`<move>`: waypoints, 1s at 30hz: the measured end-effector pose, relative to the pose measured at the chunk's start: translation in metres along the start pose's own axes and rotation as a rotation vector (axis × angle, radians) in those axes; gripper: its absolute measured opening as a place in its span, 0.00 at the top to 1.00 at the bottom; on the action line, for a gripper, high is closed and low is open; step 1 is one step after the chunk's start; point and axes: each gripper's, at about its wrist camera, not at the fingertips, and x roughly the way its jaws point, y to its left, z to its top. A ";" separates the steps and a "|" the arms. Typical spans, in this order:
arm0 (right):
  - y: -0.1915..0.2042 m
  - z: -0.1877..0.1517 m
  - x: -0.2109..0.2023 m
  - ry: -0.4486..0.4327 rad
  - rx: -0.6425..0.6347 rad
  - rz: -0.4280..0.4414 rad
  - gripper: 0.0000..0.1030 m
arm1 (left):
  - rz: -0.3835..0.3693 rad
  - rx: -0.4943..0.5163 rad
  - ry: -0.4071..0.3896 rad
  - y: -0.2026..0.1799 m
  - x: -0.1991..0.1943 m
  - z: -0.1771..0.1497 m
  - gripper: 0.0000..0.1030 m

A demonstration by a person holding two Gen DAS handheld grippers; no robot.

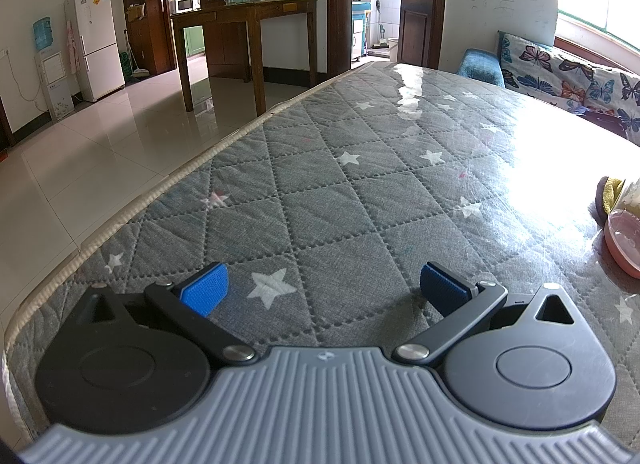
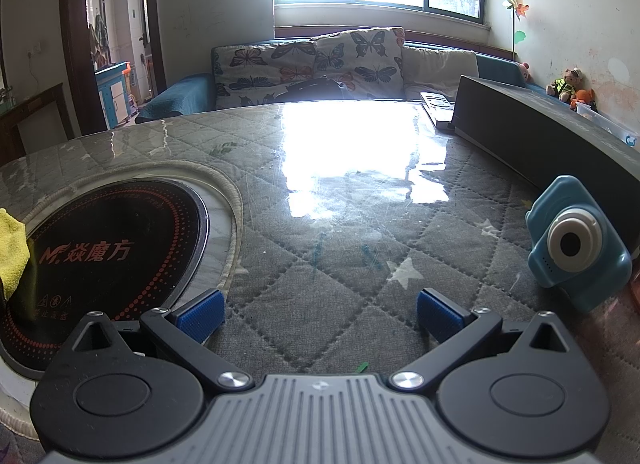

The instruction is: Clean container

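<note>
A pink container [image 1: 624,240] lies at the far right edge of the left wrist view, cut off by the frame, with a yellow cloth [image 1: 612,192] just behind it. In the right wrist view the yellow cloth [image 2: 11,248] shows at the left edge, lying on the black induction hob [image 2: 108,256] set into the table. My left gripper [image 1: 324,288] is open over the grey star-quilted table cover, nothing between its blue pads. Also open and holding nothing, my right gripper [image 2: 320,314] hovers over the cover just right of the hob.
A blue toy camera [image 2: 576,252] stands on the table at the right, with a long dark box [image 2: 560,132] behind it. The table's left edge [image 1: 160,192] drops to a tiled floor. A sofa with butterfly cushions [image 2: 304,60] lies beyond the table.
</note>
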 end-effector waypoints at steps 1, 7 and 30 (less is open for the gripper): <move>0.000 0.000 0.000 0.000 0.000 0.000 0.00 | 0.000 0.000 0.000 0.000 0.000 0.000 0.00; 0.000 0.000 0.000 0.001 -0.001 -0.001 0.00 | 0.000 0.000 0.000 0.000 0.000 0.000 0.00; 0.001 0.000 0.000 0.004 -0.009 -0.008 0.00 | 0.000 -0.001 -0.001 0.000 0.000 0.000 0.00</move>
